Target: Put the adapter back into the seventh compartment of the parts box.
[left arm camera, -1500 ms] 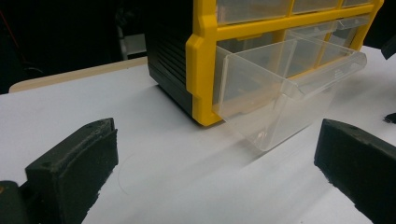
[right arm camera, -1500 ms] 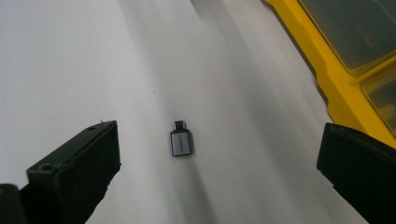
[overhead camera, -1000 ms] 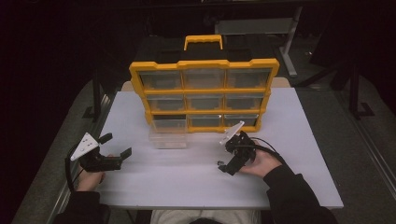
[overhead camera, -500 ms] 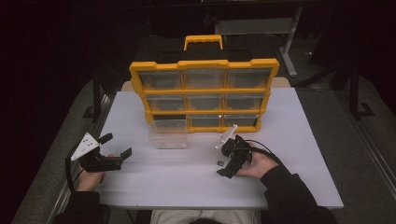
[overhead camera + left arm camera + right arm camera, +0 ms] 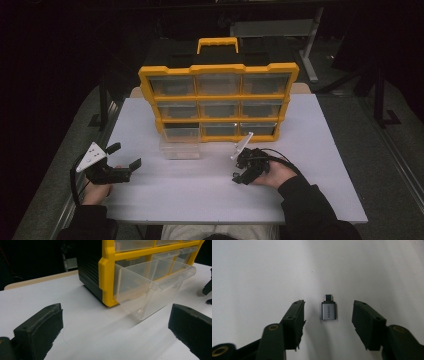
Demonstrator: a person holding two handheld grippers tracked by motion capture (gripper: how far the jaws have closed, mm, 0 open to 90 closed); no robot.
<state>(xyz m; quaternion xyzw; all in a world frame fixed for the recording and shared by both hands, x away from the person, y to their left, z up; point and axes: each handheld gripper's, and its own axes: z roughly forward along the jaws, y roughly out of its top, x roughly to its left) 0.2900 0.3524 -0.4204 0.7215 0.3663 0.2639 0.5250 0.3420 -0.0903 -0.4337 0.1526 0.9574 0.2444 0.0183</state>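
A small grey USB adapter [image 5: 328, 311] lies flat on the white table [image 5: 262, 270], between the two black jaws of my right gripper [image 5: 328, 302]. The jaws have just been closing around it; a gap still shows on each side and neither pad touches it. In the high view the right gripper [image 5: 241, 176] points down at the table in front of the yellow organizer [image 5: 218, 95]. My left gripper [image 5: 125, 156] rests at the table's left, open and holding nothing, aimed toward the clear drawer [image 5: 152, 287] pulled out of the organizer's bottom row.
The organizer stands upright at the back middle of the table, with an orange handle [image 5: 217, 44] on top and several clear drawers. The pulled-out drawer [image 5: 179, 145] tilts down onto the table. Dark floor and a desk frame lie beyond the edges.
The right gripper has shifted slightly toward the front of the table and dipped toward its surface. The left gripper and the organizer have not moved.
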